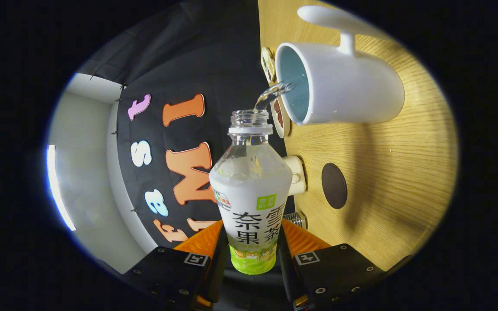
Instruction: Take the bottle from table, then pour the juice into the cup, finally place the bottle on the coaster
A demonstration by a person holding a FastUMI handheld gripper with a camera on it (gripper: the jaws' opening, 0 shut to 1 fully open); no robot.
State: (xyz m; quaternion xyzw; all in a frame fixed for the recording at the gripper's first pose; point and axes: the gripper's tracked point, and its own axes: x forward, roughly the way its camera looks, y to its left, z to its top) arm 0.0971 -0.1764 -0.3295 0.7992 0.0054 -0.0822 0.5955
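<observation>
Meanwhile tongs (pixel 251 259) clamp bottle (pixel 251 190) streaming into cup (pixel 339 84); coaster (pixel 334 185) nearby.

**Bottle tipped, stream reaching the cup**

The tool (pixel 251 259) grips the bottle (pixel 251 190) low on its labelled body, one finger pressing each side. The bottle is uncapped and tilted with the tool, its neck pointing toward the white cup (pixel 339 86), and clear liquid lies inside near its shoulder. A thin stream (pixel 270 94) runs from the mouth over the rim into the cup's pale blue inside. The cup stands on the wooden surface (pixel 396 181), handle turned away from the bottle. A dark round coaster (pixel 334 185) lies on the surface beside the bottle, apart from the cup.
</observation>
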